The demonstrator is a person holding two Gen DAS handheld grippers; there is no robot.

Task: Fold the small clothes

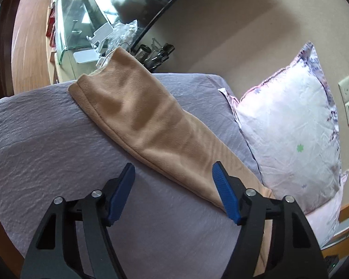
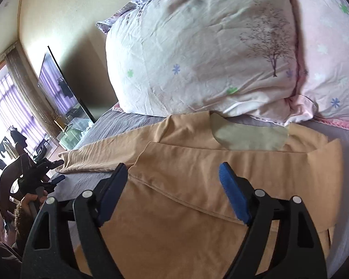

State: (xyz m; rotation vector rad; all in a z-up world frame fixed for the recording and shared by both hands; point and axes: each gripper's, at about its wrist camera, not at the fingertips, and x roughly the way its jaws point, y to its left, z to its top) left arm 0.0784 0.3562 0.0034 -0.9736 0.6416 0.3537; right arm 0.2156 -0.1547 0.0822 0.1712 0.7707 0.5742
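Observation:
A tan long-sleeved top (image 2: 221,169) lies on the lilac bed sheet (image 1: 46,139), neck opening toward the pillows. One sleeve is folded across the body. The other sleeve (image 1: 146,121) stretches out flat toward the bed's edge. My left gripper (image 1: 173,174) is open and empty, hovering just above that sleeve near the shoulder end. My right gripper (image 2: 173,176) is open and empty, above the folded body of the top. The left gripper (image 2: 55,174) also shows at the left edge of the right wrist view.
A white floral pillow (image 1: 295,127) leans against the wall by the top; it fills the upper right wrist view (image 2: 197,58), with a pink pillow (image 2: 332,65) beside it. A glass-topped stand (image 1: 81,23) with clutter and a TV (image 2: 60,86) stand beyond the bed.

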